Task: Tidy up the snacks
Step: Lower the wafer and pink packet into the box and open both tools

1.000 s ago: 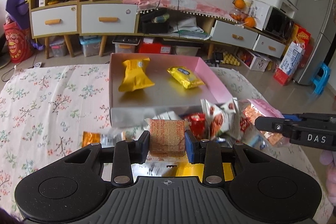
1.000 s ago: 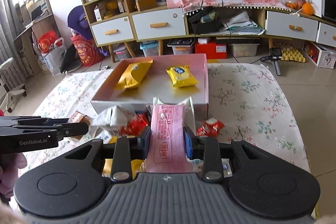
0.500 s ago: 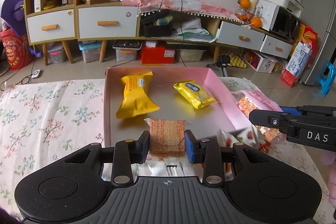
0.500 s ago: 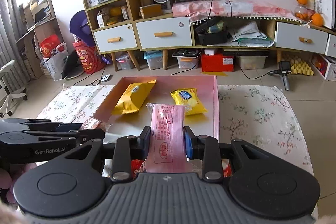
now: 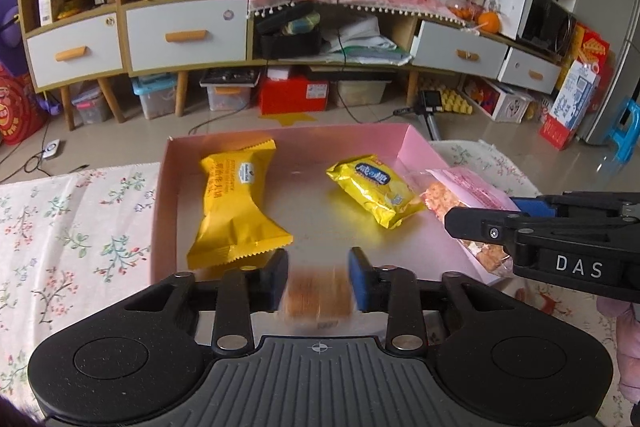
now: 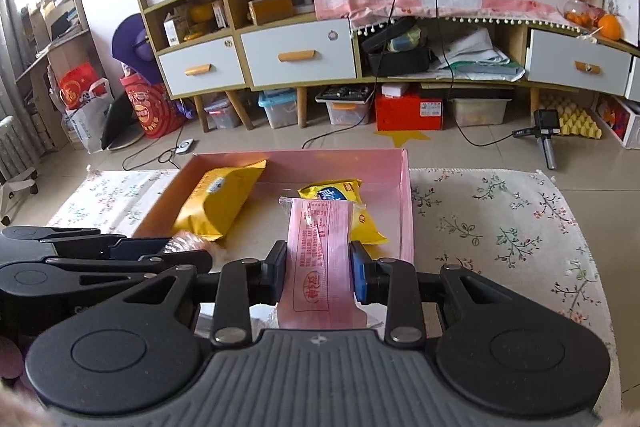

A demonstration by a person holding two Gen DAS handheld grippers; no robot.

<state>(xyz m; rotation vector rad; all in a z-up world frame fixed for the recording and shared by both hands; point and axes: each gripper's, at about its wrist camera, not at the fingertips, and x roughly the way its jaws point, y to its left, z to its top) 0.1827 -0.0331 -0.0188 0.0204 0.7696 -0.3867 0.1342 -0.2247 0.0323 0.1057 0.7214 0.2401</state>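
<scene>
Floral cloth (image 5: 80, 227) over the table, with cluttered shelves and drawers behind. On the cloth, a pink box (image 5: 416, 147) with two packets lying flat inside and apart: long yellow packet (image 5: 236, 207) to the left, short yellow packet (image 5: 374, 189) to the right.

Left claw (image 5: 318, 279) over the near part of the box, narrowed right down onto a brown cracker packet (image 5: 318, 295). Packet blurred and sitting low between the pads, so the grip looks doubtful. Right claw (image 6: 318, 275) alongside, closed on a pink packet (image 6: 320, 251) held lengthwise, far end reaching over the short yellow packet. Both loads probably about to be set down in the box.

Could go wrong from here:
- Cracker packet slipping out early and landing on the near wall or outside, given the low hold.
- Pink packet dropping across the short yellow one and ending up stacked or askew, if let go where it hangs.
- Claws knocking together, being so close side by side over one box.
- Crackers cracking under a hard squeeze.
</scene>
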